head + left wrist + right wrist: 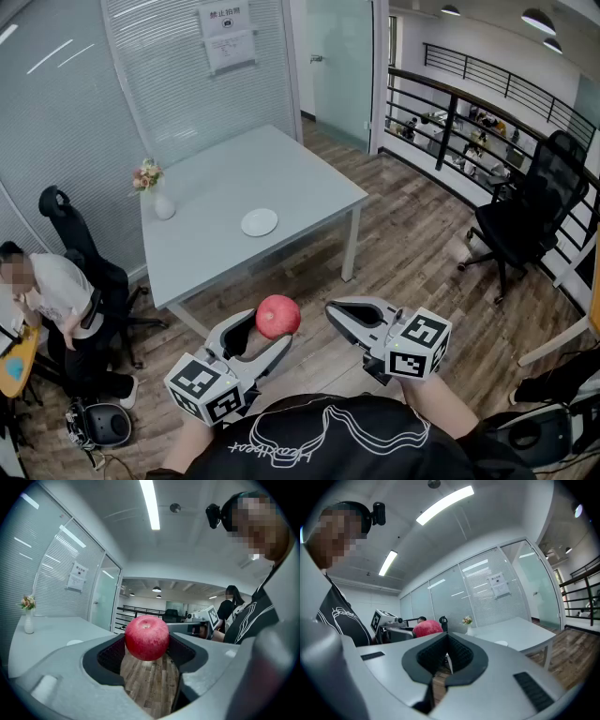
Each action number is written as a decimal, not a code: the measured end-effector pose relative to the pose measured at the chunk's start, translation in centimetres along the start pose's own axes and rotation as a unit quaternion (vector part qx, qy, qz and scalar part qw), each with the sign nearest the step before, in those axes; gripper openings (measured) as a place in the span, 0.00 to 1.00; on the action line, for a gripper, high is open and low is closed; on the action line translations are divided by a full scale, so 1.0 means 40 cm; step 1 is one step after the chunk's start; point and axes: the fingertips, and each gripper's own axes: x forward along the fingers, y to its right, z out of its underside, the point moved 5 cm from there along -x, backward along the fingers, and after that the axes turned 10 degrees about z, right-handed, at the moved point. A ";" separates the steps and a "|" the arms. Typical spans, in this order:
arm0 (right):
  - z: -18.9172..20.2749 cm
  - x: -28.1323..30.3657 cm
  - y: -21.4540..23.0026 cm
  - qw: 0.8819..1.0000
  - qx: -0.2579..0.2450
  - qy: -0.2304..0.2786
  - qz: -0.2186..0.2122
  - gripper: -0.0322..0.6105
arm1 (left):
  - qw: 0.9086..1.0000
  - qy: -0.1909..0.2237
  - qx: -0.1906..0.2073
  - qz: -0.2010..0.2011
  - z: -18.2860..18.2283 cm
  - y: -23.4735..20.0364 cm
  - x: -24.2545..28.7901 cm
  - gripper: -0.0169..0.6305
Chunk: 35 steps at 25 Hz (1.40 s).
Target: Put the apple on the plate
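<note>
A: How will the apple (146,637) handle?

B: I'd judge it firm and fairly light, but round and smooth-skinned, so it could roll or slip. It's best held across its widest part, and that's where the pads press on it now. Too hard a squeeze would likely bruise it.

A: What does it look like?

B: Red all over, with fine pale speckles and a small dimple on top. It's whole, with no visible damage.

A: Where is it?

B: It's gripped in the left hand-held gripper (266,332), in the air over the wooden floor (412,244), well short of the plate (260,222) and on the person's side of it.

A: And the other one?

B: The right hand-held gripper (446,645) has its jaws together on nothing. The white plate lies bare on the grey worktop (234,173), with a vase of flowers (161,202) to its left.
</note>
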 end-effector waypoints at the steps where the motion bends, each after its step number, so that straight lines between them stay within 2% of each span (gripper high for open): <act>1: 0.001 -0.006 0.004 1.000 0.004 0.001 0.002 0.06 | 1.000 0.000 0.001 -0.002 0.001 0.001 0.003 0.48; 11: 0.007 -0.058 0.016 1.000 0.020 0.015 -0.008 0.06 | 1.000 -0.017 0.005 0.002 0.006 0.036 0.047 0.48; 20: 0.030 -0.071 0.049 0.997 0.071 0.013 0.001 0.06 | 1.000 -0.022 -0.005 0.005 0.010 0.040 0.071 0.48; 24: 0.036 -0.056 0.059 0.997 0.072 0.017 -0.004 0.06 | 1.000 -0.026 -0.001 0.003 0.023 0.031 0.074 0.48; 29: 0.054 -0.002 0.102 0.996 0.087 -0.002 -0.008 0.06 | 0.999 -0.025 -0.023 -0.005 0.048 -0.035 0.079 0.48; 35: 0.081 0.128 0.169 0.994 0.109 -0.026 0.001 0.06 | 0.999 -0.019 -0.050 -0.009 0.068 -0.186 0.101 0.48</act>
